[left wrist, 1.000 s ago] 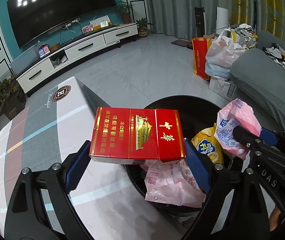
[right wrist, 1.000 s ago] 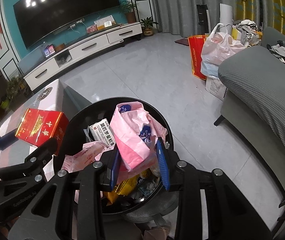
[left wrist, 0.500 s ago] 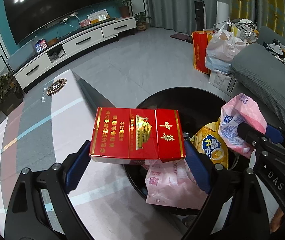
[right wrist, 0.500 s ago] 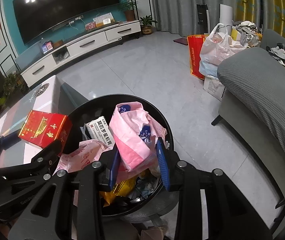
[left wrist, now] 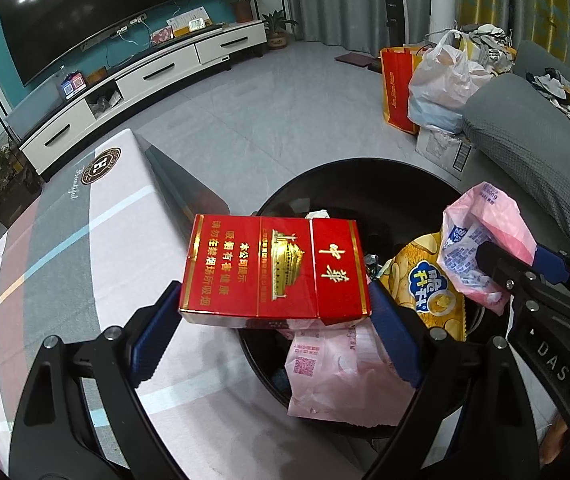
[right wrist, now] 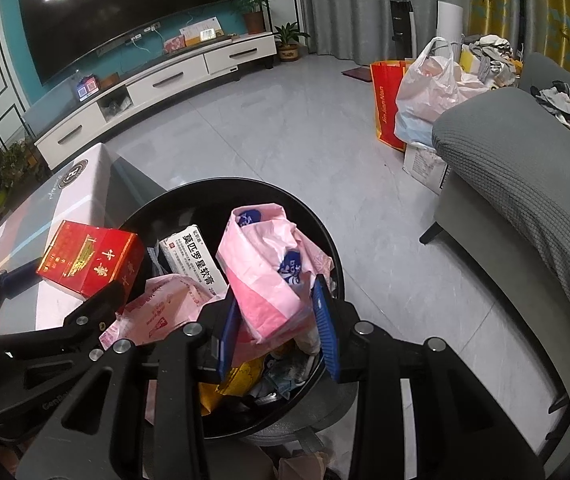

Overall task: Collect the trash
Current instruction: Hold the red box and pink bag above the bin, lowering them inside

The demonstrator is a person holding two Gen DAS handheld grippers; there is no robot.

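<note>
Living room floor shows around the black bin [right wrist: 325,236], already heaped, so the red carton [left wrist: 275,272] clamped in the left tool [left wrist: 275,320] over its rim and the pink bag [right wrist: 265,276] pinched in the right tool [right wrist: 279,328] could slide off the pile onto the tiles when dropped

Dim, sharp — fisheye-warped edges.

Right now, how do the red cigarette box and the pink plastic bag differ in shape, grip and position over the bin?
The red cigarette box is rigid and flat-faced; the pink plastic bag is soft and crumpled. The left gripper is spread wide to hold the box by its ends; the right gripper pinches the bag narrowly. The box straddles the black bin's rim; the bag hangs over its middle. Both are held above the trash.
</note>
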